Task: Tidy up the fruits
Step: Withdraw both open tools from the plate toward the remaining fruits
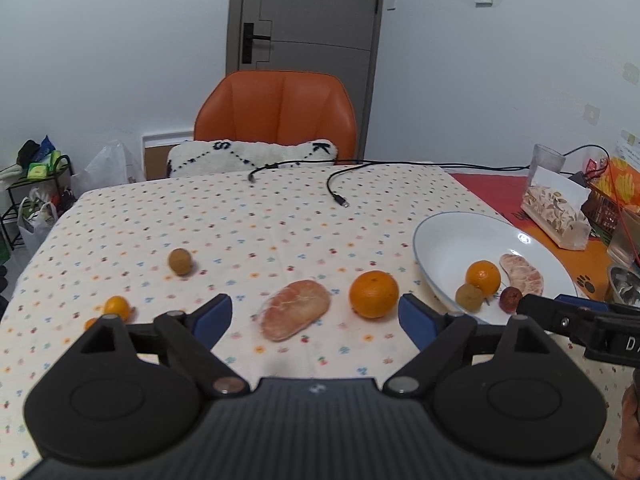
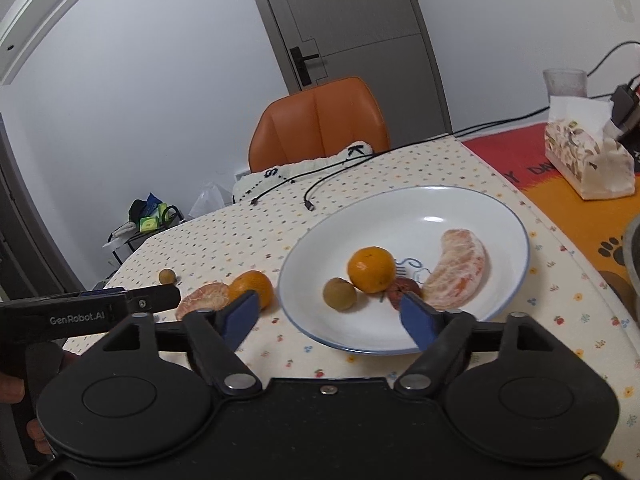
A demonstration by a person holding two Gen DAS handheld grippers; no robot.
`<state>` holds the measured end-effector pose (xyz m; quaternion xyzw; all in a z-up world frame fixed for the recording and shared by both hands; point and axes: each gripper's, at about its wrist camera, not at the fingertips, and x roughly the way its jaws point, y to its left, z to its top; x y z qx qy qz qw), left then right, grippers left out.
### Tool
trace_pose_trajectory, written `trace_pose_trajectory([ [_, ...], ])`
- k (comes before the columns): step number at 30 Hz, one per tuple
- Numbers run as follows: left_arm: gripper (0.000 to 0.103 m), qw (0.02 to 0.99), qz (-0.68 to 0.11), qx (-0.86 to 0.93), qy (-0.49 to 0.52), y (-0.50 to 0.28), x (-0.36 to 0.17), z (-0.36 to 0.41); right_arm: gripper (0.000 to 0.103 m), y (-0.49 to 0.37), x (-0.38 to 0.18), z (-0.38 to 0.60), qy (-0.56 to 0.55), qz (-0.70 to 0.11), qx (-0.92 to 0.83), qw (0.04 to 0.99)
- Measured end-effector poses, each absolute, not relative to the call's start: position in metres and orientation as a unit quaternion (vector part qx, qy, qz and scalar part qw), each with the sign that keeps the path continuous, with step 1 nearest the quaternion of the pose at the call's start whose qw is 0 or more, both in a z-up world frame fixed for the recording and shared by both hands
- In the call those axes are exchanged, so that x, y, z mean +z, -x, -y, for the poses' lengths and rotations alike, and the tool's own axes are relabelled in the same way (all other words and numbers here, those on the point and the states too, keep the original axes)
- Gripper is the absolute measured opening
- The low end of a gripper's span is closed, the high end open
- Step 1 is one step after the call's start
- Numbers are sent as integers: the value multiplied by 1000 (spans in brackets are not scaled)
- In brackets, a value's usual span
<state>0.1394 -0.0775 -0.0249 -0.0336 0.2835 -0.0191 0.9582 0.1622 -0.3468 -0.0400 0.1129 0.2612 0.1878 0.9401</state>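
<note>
Your left wrist camera sits low over the dotted tablecloth (image 1: 280, 208), looking forward and slightly down toward the orange chair (image 1: 276, 112) and grey door (image 1: 308, 12). Your right wrist camera sits close to the white plate (image 2: 472, 208), tilted, facing the same chair (image 2: 320, 120) and door (image 2: 352, 20). Both views share the plate (image 1: 452, 236), the loose orange (image 1: 374, 294) (image 2: 252, 286) and the tissue pack (image 1: 556, 212) (image 2: 588, 160); far corners probably warp from the fisheye.
</note>
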Motion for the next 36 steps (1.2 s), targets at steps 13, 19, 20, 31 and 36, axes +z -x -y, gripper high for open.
trace_pose_trajectory([
  [13,89,960,-274,7,62,-119,-20,41,86,-157,-35,320,-104,-253,217,937],
  [19,89,962,-265,19,69,-110,-19,29,86,-155,-34,310,-100,-253,224,936],
  [20,89,962,-263,20,68,-108,-19,27,87,-155,-34,309,-98,-253,225,936],
  [31,89,963,-256,36,80,-94,-21,3,96,-152,-34,290,-86,-252,237,934],
  [36,89,959,-261,43,97,-92,-21,-11,98,-152,-35,281,-84,-254,241,933],
])
